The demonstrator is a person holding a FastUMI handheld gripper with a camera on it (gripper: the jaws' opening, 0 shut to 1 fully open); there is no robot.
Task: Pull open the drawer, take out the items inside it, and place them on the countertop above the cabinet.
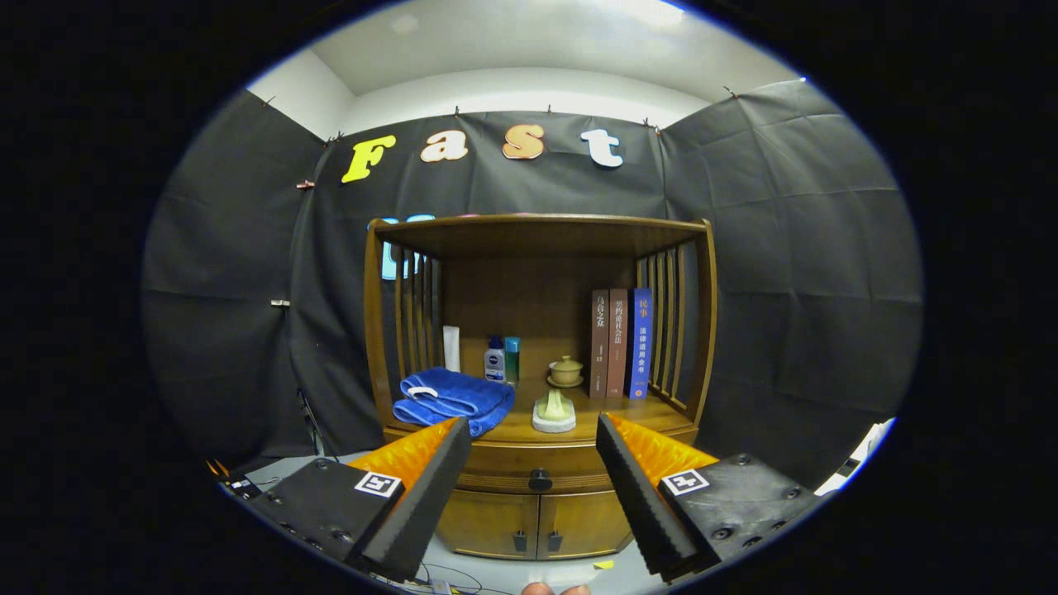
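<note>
A wooden cabinet stands in the middle of the frame against the dark cloth wall, with an open shelf above and two small doors at its foot. Its drawer sits closed just under the countertop, the round dark knob centred low between the fingers. The gripper is spread wide and empty, its two fingers reaching up from the bottom left and bottom right, short of the cabinet. On the countertop, a folded blue towel lies at the left, three upright books stand at the right, and bottles stand at the back. A pale lidded cup sits mid-shelf, with a small light object, perhaps a soap dish, in front.
</note>
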